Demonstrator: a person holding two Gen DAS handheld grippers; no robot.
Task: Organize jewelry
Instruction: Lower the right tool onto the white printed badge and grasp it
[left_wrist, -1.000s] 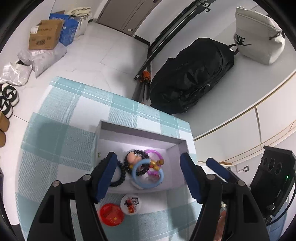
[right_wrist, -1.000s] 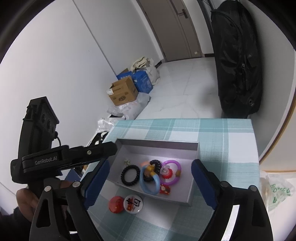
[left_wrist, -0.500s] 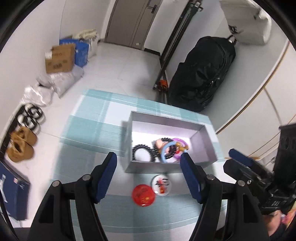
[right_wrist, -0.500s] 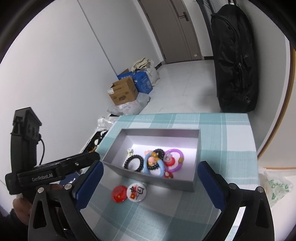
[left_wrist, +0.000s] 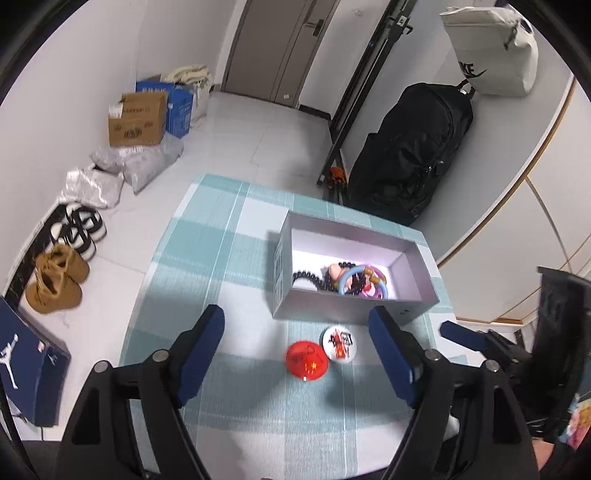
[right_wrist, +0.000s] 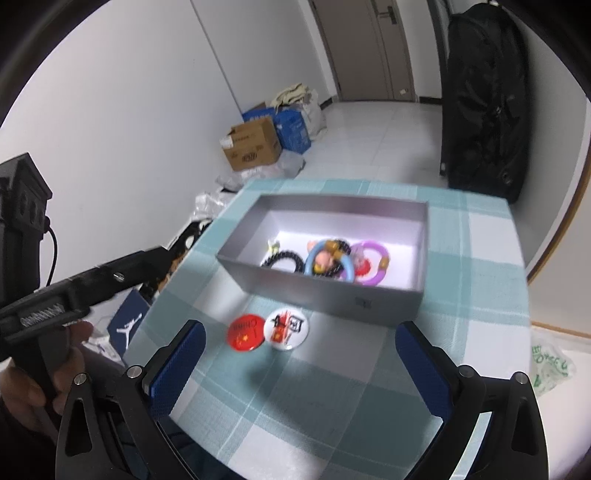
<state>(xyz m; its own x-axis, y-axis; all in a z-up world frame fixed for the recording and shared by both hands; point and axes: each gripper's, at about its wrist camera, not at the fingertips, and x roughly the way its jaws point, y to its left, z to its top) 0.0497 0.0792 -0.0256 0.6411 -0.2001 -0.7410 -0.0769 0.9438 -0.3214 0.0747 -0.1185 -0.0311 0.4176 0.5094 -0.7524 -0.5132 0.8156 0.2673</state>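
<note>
A grey open box (left_wrist: 347, 314) (right_wrist: 325, 291) stands on the teal checked tablecloth (left_wrist: 207, 266). Inside lie a black bead bracelet (right_wrist: 284, 258), a blue ring bracelet (right_wrist: 328, 262), a purple bracelet (right_wrist: 371, 266) and small charms. A red round badge (left_wrist: 306, 359) (right_wrist: 245, 331) and a white round badge (left_wrist: 339, 344) (right_wrist: 287, 328) lie on the cloth in front of the box. My left gripper (left_wrist: 297, 350) is open and empty above the badges. My right gripper (right_wrist: 299, 365) is open and empty, held back from the badges.
The table's edges drop to a white tiled floor. On the floor are cardboard boxes (left_wrist: 136, 120), shoes (left_wrist: 55, 280) and a black bag (left_wrist: 410, 155). The left gripper's body (right_wrist: 74, 291) shows at the left of the right wrist view.
Both grippers have pulled back and up from the box. The box and badges now sit further ahead in both views. Both stayed open and empty.
</note>
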